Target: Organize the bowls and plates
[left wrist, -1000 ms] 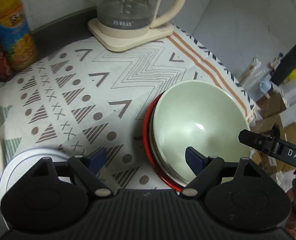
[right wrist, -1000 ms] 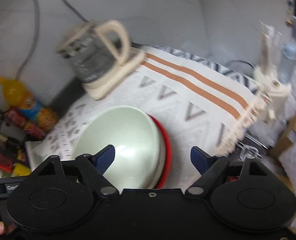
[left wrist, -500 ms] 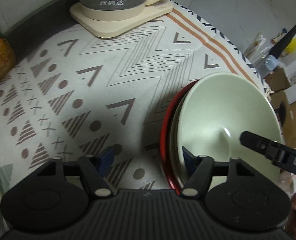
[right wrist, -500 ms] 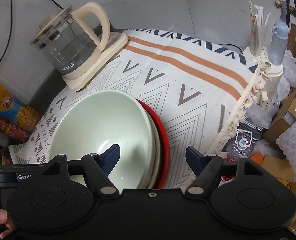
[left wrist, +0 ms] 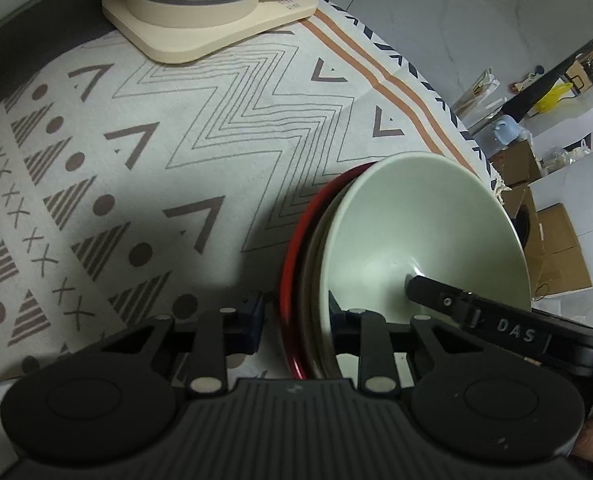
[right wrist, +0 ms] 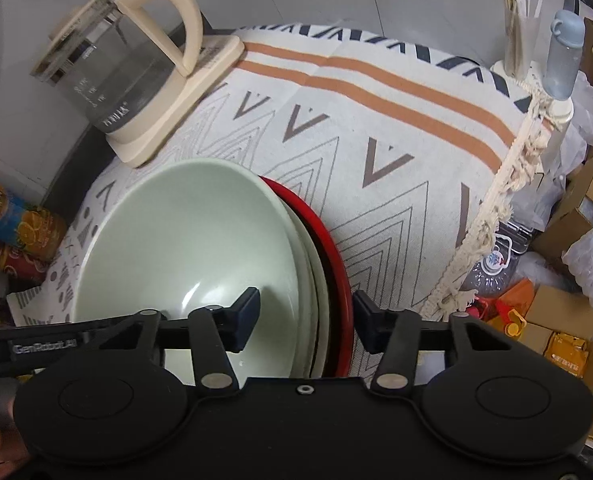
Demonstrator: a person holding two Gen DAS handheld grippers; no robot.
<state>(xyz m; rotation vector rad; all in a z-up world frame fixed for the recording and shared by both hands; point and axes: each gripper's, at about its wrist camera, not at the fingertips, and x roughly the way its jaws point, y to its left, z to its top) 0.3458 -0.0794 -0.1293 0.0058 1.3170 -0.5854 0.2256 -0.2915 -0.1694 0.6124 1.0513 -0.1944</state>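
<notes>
A pale green bowl [left wrist: 424, 232] sits on top of a stack of dishes with a red plate [left wrist: 292, 280] at the bottom, on a patterned cloth. My left gripper [left wrist: 294, 326] straddles the stack's left rim, one finger outside the red plate and one inside the bowl, jaws closing around the rims. My right gripper [right wrist: 306, 318] straddles the stack's right rim in the same way; the green bowl [right wrist: 184, 248] and red plate [right wrist: 334, 272] lie between its fingers. Whether either grip is tight is unclear.
A glass kettle on a cream base [left wrist: 208, 12] stands at the back of the cloth; it also shows in the right wrist view [right wrist: 128, 80]. Drink bottles [right wrist: 8, 216] stand at the left. The cloth's fringed edge [right wrist: 496, 208] marks the table's right side, with boxes beyond.
Both grippers have moved in onto opposite rims of the dish stack and their jaws have narrowed around the rims.
</notes>
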